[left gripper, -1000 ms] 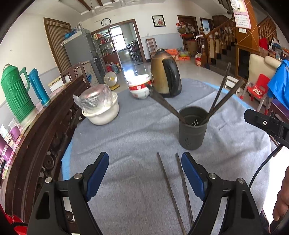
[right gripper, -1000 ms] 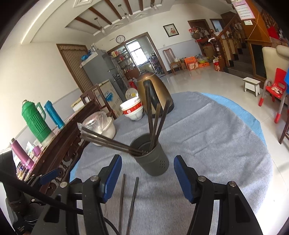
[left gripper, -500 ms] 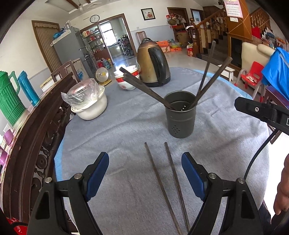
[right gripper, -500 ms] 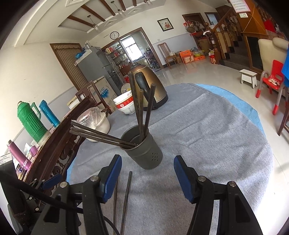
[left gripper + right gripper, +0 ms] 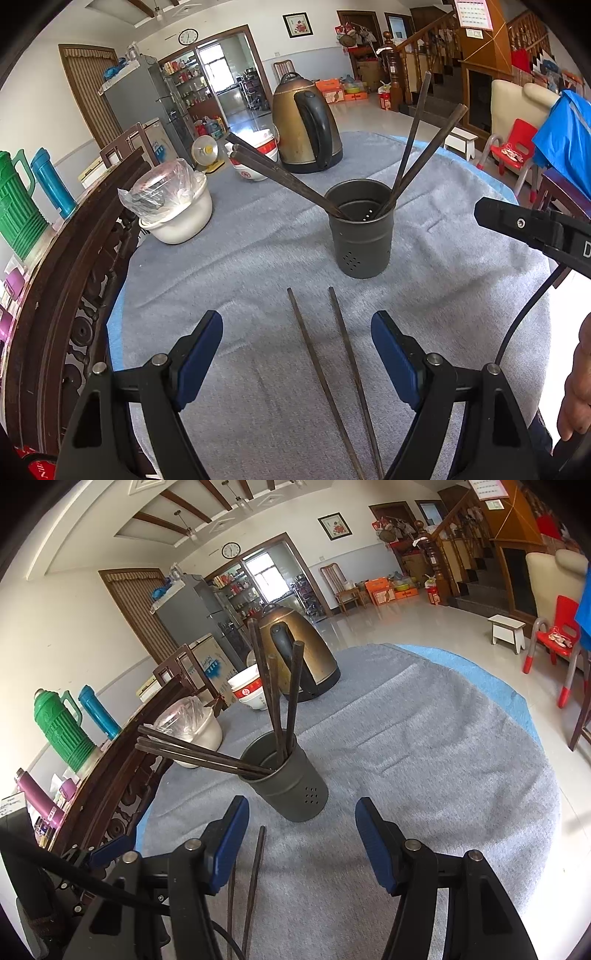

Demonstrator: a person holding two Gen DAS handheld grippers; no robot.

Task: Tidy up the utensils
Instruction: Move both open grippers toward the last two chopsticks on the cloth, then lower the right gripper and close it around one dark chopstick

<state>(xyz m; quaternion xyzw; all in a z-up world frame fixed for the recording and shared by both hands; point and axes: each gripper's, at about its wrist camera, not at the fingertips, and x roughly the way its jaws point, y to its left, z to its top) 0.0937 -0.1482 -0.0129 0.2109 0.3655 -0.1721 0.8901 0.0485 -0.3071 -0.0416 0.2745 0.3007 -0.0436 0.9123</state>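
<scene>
Chopsticks (image 5: 334, 373), two loose, lie side by side on grey-clothed worktop (image 5: 240, 266) at lower centre, below holder (image 5: 360, 236). Left gripper (image 5: 297, 350) spread, empty, straddling them; right gripper (image 5: 301, 836) likewise spread, empty. Advice: centre over both sticks, lower, pinch mid-shaft together.

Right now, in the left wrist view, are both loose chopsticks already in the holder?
No, the two loose chopsticks lie flat on the grey cloth, short of the holder.

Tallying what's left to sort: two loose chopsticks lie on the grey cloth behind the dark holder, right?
Not behind. The two loose chopsticks lie on the grey cloth in front of the dark holder, on the camera's side, as the left wrist view shows.
</scene>
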